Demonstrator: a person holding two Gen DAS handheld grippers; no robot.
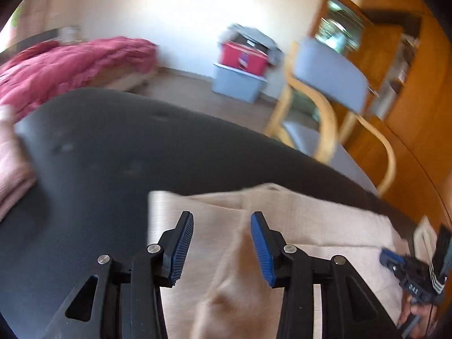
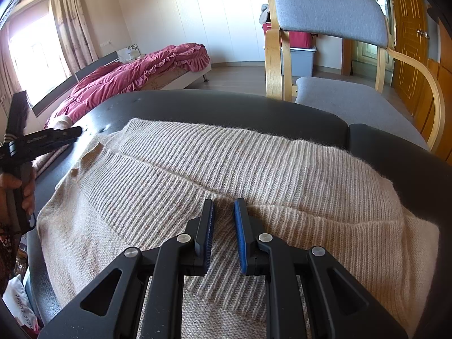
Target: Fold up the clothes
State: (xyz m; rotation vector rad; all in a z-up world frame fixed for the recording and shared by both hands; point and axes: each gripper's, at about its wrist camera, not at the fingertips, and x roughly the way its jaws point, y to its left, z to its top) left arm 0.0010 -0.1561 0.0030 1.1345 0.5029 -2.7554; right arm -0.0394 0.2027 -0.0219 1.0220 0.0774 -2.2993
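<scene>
A beige ribbed sweater [image 2: 226, 169] lies spread on the dark table [image 2: 226, 104], already doubled over in part: a seam runs across it and a flap lies over the far half. The step in hand looks like a mid-fold, though the same scene could fit a fold just laid down or one about to be made.

The right gripper [image 2: 223, 231] hovers low over the middle of the sweater, its fingers [image 2: 207, 234] a narrow gap apart and gripping nothing. The left gripper [image 1: 221, 248] stands wide apart at the sweater's left edge, with a raised ridge of knit between its fingers [image 1: 180, 251] but not pinched.

A further fold would call for both grippers to pinch an edge and carry it across evenly. A pink folded garment [image 1: 11, 175] rests at the table's far left.
</scene>
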